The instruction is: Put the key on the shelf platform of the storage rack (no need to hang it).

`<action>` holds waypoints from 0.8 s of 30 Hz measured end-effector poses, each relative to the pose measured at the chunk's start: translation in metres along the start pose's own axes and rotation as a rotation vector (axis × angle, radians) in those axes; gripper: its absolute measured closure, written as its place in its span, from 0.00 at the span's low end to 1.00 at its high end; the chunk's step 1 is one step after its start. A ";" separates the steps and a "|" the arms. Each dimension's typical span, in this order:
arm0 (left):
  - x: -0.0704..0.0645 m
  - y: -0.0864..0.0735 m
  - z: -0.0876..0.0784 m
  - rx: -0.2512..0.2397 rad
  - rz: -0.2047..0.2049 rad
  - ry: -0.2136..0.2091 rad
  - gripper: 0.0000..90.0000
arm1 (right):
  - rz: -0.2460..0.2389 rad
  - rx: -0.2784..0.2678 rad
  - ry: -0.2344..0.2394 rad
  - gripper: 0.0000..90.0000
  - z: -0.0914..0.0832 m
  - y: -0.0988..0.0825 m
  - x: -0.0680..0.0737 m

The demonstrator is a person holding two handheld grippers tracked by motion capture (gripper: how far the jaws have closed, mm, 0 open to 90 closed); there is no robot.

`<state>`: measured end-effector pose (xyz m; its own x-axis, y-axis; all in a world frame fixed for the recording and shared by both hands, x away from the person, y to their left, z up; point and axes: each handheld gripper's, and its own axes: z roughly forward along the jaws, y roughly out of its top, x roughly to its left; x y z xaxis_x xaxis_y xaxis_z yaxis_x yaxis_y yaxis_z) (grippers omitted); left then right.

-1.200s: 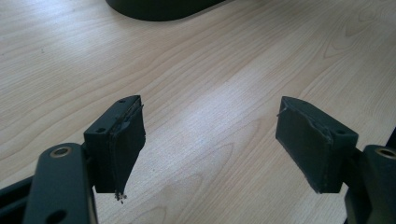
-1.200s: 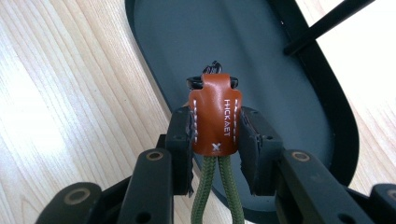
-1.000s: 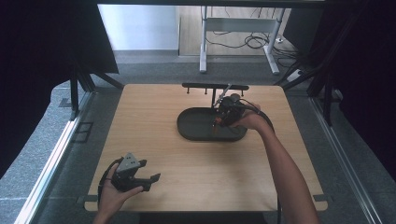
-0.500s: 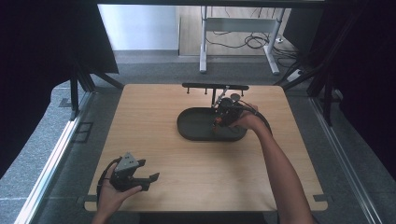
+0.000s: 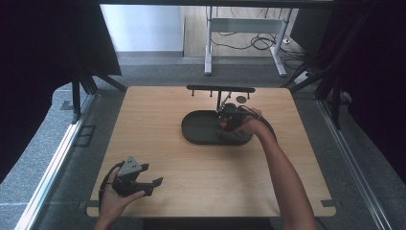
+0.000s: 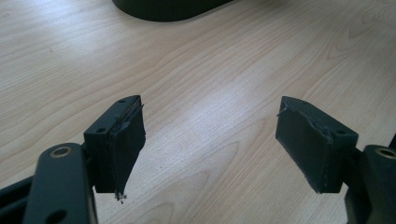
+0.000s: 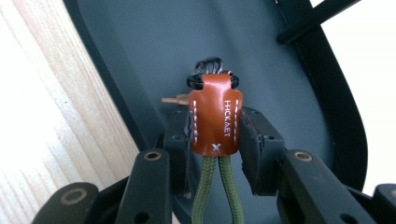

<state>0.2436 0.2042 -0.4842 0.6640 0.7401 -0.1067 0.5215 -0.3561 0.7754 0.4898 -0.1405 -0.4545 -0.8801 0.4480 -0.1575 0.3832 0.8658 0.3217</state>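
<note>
Fingers of the person's left hand wrap the left gripper at about seven o'clock on the wooden table, close to the near edge. In the left gripper view its jaws stand wide apart with nothing between them, just bare wood grain below, and one pad looks frayed along its edge. Further up, at the top of that view, the rounded rim of a dark tray shows. From the high view this oval tray lies a little past the middle of the table, toward one o'clock. The person's right forearm reaches from the near right corner up to it, and the right hand holds the right gripper over the tray's right half. In the right gripper view the jaws are pressed in on both sides of a brown leather tab with white stitching and stamped letters, gripping it above the tray floor. Two strands of olive cord run down from the tab between the jaws, and a black ring loops through its top end. Beyond the tray, near twelve o'clock, a black bar on short legs stands along the far edge of the table, with a small dark disc just beside it on the wood.
</note>
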 end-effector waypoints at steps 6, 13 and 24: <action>0.000 0.000 0.001 0.002 0.001 -0.001 0.27 | 0.014 0.004 -0.013 0.65 0.002 -0.003 -0.001; 0.000 0.000 0.000 0.001 0.000 0.002 0.27 | 0.017 -0.003 -0.032 0.62 -0.001 -0.003 -0.002; -0.001 0.001 -0.001 -0.001 0.002 0.001 0.27 | 0.020 -0.036 -0.047 0.60 -0.015 -0.006 0.000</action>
<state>0.2430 0.2038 -0.4832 0.6647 0.7397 -0.1048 0.5199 -0.3572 0.7760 0.4837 -0.1488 -0.4427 -0.8577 0.4761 -0.1942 0.3896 0.8483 0.3586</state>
